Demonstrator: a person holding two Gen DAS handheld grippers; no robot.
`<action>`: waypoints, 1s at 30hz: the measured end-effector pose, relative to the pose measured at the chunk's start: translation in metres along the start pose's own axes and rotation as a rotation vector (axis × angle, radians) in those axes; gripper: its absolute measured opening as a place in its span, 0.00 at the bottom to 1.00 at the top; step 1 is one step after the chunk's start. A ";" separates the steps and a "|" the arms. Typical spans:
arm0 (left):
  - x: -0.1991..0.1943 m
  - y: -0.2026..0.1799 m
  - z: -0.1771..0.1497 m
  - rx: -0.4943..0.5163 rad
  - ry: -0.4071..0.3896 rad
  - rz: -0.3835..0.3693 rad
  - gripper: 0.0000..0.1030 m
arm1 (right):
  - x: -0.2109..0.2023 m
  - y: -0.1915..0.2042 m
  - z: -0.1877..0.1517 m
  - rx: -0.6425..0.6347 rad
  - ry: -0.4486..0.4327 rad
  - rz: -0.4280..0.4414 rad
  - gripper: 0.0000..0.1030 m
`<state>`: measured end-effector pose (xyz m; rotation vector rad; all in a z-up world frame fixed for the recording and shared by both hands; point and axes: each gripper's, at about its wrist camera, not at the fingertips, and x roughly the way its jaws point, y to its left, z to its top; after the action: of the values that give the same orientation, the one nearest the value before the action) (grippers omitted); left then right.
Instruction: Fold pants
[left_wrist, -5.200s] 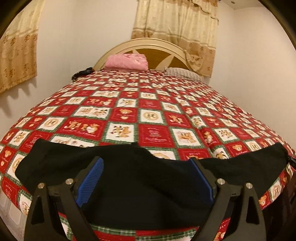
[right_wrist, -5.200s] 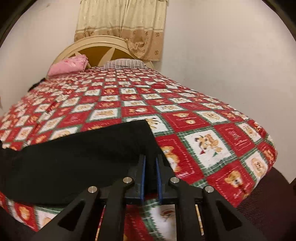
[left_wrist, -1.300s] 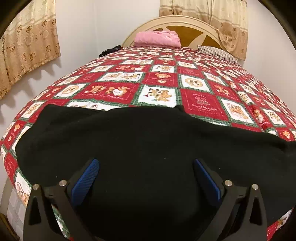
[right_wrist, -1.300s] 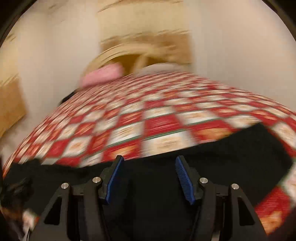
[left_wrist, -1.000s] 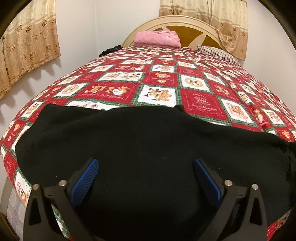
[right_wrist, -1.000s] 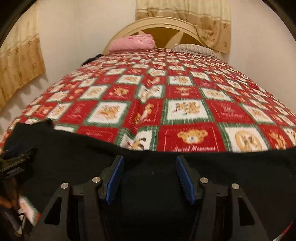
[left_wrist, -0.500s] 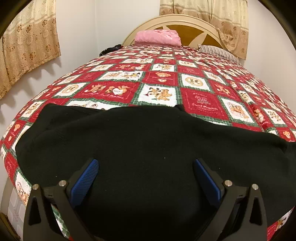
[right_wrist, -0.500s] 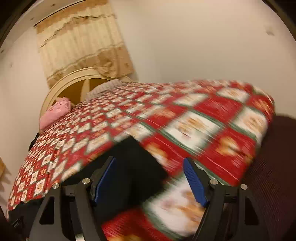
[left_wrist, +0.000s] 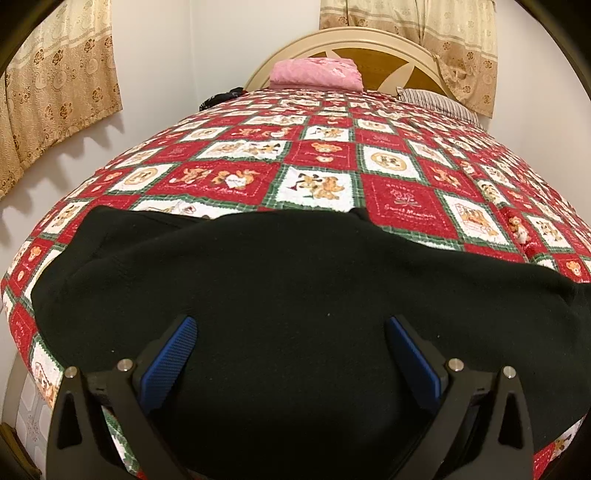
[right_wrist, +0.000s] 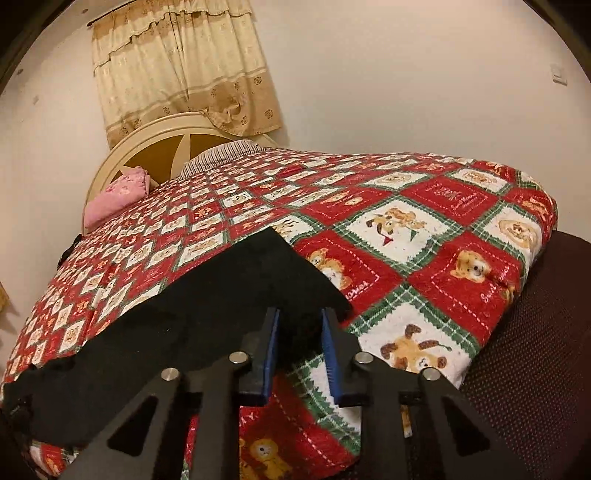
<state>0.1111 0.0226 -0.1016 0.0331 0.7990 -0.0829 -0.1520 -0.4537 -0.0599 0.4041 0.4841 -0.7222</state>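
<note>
The black pants (left_wrist: 280, 295) lie flat across the near end of the bed, stretched from left to right. My left gripper (left_wrist: 290, 332) is wide open, low over their middle, holding nothing. In the right wrist view the pants (right_wrist: 207, 306) end in a squared leg end near the bed's right corner. My right gripper (right_wrist: 300, 325) is at that leg end's near corner, its blue pads a narrow gap apart with black cloth between them. Whether the pads press the cloth is unclear.
The bed has a red, white and green patchwork quilt (left_wrist: 402, 206) with bear pictures. A folded pink blanket (left_wrist: 316, 74) and a striped pillow (left_wrist: 439, 101) lie by the headboard. A dark mesh chair (right_wrist: 532, 350) stands off the bed's right corner. Walls and curtains flank the bed.
My right gripper swung from the middle of the pants to the right leg end and its jaws narrowed from open to a small gap. The left gripper stayed still and open.
</note>
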 end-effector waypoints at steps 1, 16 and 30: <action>0.000 0.000 0.000 0.000 0.000 0.000 1.00 | 0.000 0.001 0.000 -0.008 0.000 -0.011 0.08; 0.000 0.000 0.000 0.001 0.002 0.002 1.00 | 0.008 -0.001 0.012 -0.105 -0.014 -0.078 0.07; -0.001 0.000 0.001 -0.002 -0.006 -0.004 1.00 | 0.019 -0.018 0.017 0.078 0.010 0.034 0.65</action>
<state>0.1111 0.0225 -0.1006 0.0296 0.7927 -0.0856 -0.1472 -0.4845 -0.0599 0.4885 0.4584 -0.7082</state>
